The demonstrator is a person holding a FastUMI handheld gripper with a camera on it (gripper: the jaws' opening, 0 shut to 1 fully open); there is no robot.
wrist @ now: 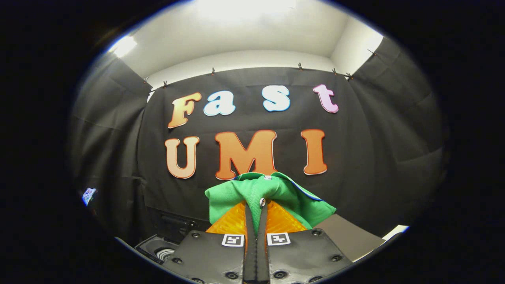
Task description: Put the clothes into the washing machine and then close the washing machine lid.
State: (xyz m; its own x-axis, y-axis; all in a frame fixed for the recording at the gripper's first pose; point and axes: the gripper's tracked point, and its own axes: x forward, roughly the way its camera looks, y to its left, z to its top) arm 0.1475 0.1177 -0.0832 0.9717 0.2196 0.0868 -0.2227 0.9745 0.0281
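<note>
Though lifted, shirt between tongs

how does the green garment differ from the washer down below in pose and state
The green garment is lifted, pinched between the jaws of the gripper, which are shut on it; the washer sits low, beyond and to one side of the gripper. The garment is bright, soft and bunched up; the washer is dark and rigid, with just a part in view. The garment is not in the washer yet.

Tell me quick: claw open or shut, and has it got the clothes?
Claw: closed, both fingers pinching a fold of the green garment, which is lifted clear in front of the booth wall.
</note>
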